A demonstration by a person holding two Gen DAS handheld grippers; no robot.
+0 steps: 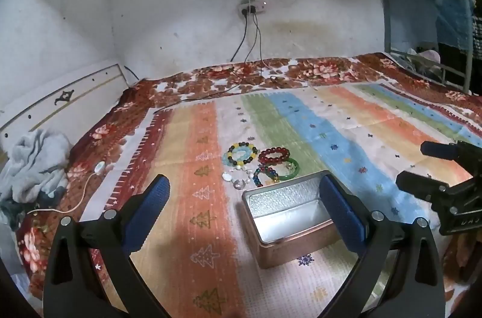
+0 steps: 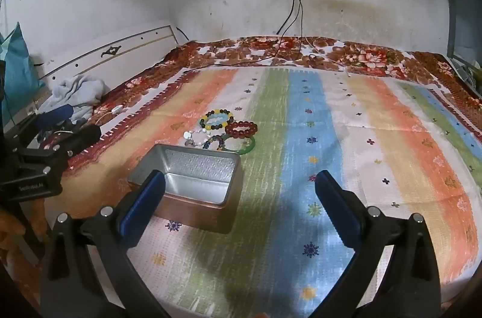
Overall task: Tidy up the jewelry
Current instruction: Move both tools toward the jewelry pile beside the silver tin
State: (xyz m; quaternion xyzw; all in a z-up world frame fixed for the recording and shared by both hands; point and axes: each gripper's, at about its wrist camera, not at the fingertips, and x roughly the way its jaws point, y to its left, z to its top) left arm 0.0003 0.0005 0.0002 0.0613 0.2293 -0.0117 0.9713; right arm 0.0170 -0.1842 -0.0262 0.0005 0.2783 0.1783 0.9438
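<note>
An open, empty metal tin (image 1: 289, 215) sits on the striped bedspread; it also shows in the right wrist view (image 2: 192, 185). Just beyond it lies a cluster of bracelets: a yellow-and-black beaded one (image 1: 242, 153) (image 2: 216, 119), a red beaded one (image 1: 274, 156) (image 2: 241, 129), a green bangle (image 1: 290, 169) (image 2: 245, 148), a multicoloured one (image 1: 265, 175) and a white beaded one (image 1: 238, 178) (image 2: 194, 135). My left gripper (image 1: 244, 194) is open and empty, near side of the tin. My right gripper (image 2: 241, 188) is open and empty, to the tin's right.
The striped bedspread (image 2: 331, 137) covers a floral blanket (image 1: 211, 77). Cables (image 1: 250, 47) hang from a wall socket onto the bed. A grey cloth heap (image 1: 33, 161) and a white charger (image 1: 99, 167) lie at left. A metal bed frame (image 1: 427, 17) stands at right.
</note>
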